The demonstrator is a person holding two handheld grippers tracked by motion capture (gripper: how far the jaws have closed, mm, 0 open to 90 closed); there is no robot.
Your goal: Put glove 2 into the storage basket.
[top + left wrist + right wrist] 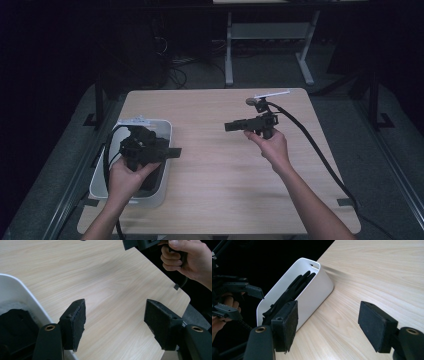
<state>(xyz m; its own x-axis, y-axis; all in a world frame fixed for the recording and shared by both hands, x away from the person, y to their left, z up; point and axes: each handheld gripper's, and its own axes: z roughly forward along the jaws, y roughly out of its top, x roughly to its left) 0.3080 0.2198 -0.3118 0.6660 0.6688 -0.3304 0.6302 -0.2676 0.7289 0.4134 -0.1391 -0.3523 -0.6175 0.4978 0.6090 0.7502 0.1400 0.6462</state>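
Two gripper views | right gripper [328,325] view: black gloves [292,290] inside white bin [312,295]

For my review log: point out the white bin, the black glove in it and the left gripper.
white bin [312,291], right gripper view, outer side wall.
black glove [298,283], right gripper view, its fingers.
left gripper [115,325], left gripper view, between the pads.

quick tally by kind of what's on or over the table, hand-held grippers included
white bin: 1
black gloves in the bin: at least 1, exact count hidden
hand-held gripper: 2, left and right, both open and empty
total: 4 at least
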